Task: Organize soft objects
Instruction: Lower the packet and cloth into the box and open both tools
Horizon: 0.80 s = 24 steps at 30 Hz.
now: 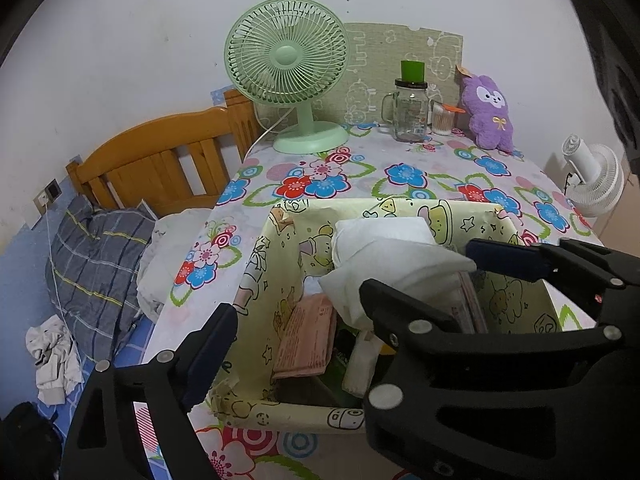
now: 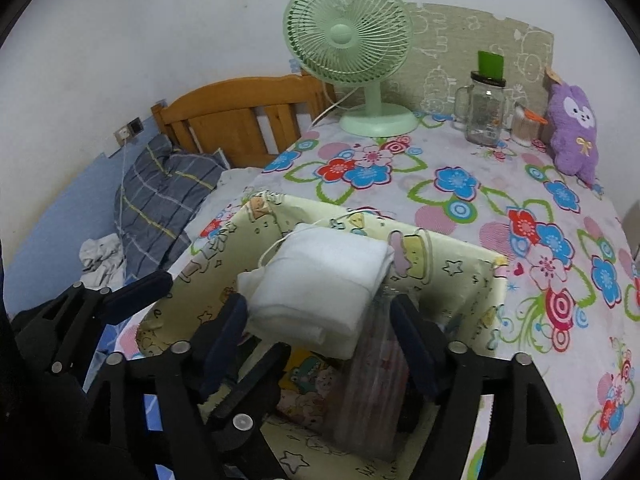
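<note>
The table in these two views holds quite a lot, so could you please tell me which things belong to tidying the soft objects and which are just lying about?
Belongs to the job:
folded white cloth
patterned storage box
purple plush toy

Just lying about:
green fan
glass jar
cotton swab container

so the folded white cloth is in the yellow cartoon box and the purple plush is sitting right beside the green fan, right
Not quite. The folded white cloth does sit in the yellow cartoon box, but the purple plush is not beside the green fan. It leans at the far right end of the table, with a glass jar between it and the fan. The right wrist view shows this.
</note>
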Each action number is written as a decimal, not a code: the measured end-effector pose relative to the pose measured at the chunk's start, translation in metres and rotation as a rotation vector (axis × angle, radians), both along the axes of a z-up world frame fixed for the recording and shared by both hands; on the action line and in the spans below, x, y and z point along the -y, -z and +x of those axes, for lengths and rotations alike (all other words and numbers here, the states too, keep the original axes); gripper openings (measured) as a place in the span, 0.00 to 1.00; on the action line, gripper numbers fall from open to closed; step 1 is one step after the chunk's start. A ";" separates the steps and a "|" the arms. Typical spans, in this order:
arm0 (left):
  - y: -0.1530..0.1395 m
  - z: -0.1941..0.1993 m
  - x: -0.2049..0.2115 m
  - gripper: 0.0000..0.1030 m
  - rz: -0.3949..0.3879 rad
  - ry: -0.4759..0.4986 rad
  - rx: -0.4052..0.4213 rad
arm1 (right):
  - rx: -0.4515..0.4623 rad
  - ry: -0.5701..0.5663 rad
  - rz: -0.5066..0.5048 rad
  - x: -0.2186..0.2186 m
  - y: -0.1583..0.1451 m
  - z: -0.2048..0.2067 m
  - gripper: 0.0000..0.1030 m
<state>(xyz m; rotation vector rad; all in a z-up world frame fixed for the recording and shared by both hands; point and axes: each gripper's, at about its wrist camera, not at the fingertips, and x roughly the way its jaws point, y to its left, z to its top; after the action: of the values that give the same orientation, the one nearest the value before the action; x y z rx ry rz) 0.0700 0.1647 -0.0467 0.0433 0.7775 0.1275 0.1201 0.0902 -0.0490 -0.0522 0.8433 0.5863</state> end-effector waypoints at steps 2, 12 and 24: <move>-0.001 0.001 0.001 0.89 -0.002 -0.001 0.003 | 0.010 0.011 -0.003 0.003 -0.002 -0.001 0.80; -0.008 0.006 0.018 0.96 -0.004 0.018 0.036 | 0.083 0.096 -0.029 0.028 -0.014 -0.004 0.89; -0.020 0.007 0.048 0.99 -0.009 0.056 0.059 | 0.119 0.169 -0.017 0.067 -0.029 -0.010 0.91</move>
<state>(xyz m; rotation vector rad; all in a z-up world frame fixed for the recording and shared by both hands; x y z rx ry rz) 0.0770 0.1169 -0.0266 0.0530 0.7172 0.0720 0.1099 0.0228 -0.0199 -0.0302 0.7289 0.4130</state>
